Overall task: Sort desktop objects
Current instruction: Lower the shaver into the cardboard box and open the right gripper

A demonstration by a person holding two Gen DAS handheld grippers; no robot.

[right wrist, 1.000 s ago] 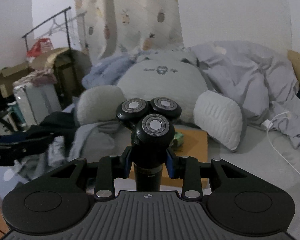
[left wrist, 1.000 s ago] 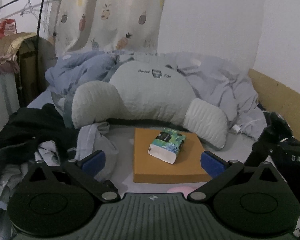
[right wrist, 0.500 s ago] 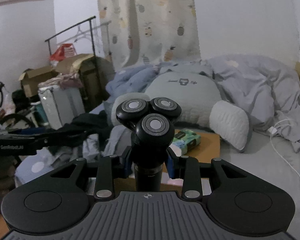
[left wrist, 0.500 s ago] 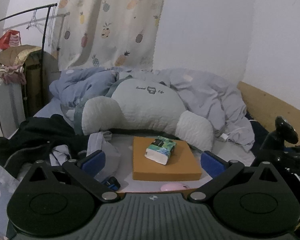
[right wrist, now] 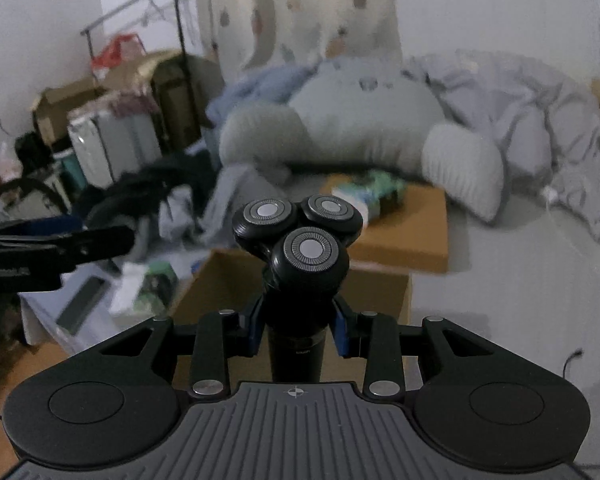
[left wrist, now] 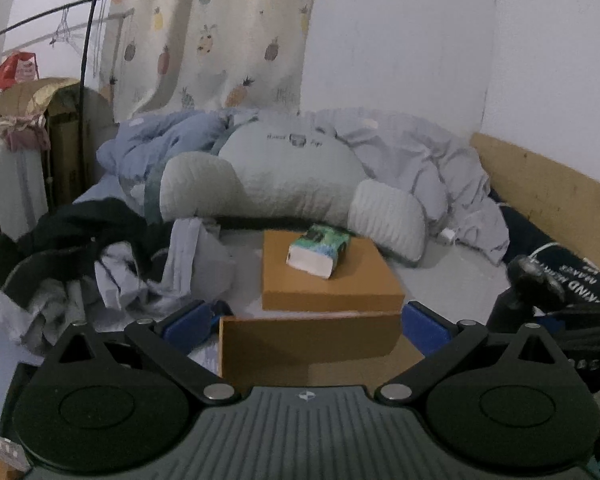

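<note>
My right gripper (right wrist: 298, 328) is shut on a black three-head electric shaver (right wrist: 296, 236), held upright; the shaver also shows at the right edge of the left wrist view (left wrist: 534, 280). My left gripper (left wrist: 306, 322) is open and empty, its blue pads either side of an open cardboard box (left wrist: 308, 344) just below it. The same box shows under the shaver in the right wrist view (right wrist: 224, 280). A green-and-white tissue pack (left wrist: 318, 250) lies on a flat orange box (left wrist: 328, 280) on the bed.
A large pale cushion (left wrist: 292, 184) and rumpled blue-grey bedding (left wrist: 440, 176) lie behind the orange box. Dark and grey clothes (left wrist: 80, 248) are heaped at the left. A wooden bed board (left wrist: 548, 192) runs along the right. Small items (right wrist: 152, 286) lie left of the cardboard box.
Both grippers have pulled back and away from the bed. The open cardboard box has come into view under them. The shaver stays gripped.
</note>
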